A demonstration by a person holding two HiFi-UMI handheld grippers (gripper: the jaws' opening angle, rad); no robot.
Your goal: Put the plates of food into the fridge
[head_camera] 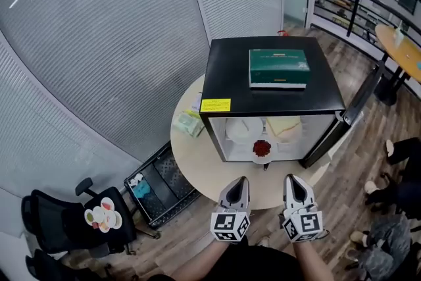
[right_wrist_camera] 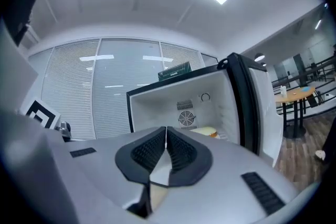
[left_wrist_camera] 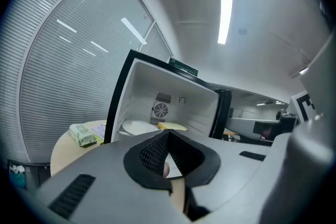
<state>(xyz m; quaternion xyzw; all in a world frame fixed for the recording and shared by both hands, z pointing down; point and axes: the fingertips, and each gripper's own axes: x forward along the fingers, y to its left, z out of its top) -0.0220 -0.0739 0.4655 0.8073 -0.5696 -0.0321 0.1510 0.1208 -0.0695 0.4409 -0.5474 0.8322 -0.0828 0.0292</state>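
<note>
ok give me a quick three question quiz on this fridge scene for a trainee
1. True or false: the fridge door is shut.
2. What lies on top of the fridge? A) green box B) red bowl C) nothing
3. Fill in: the left gripper and right gripper are both ____ and empty.
Key: 1 false; 2 A; 3 shut.

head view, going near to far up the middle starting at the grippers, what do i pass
left gripper and right gripper side by side → round table → plate of red food at the fridge mouth → paler plates further in → green box on the fridge's top
</note>
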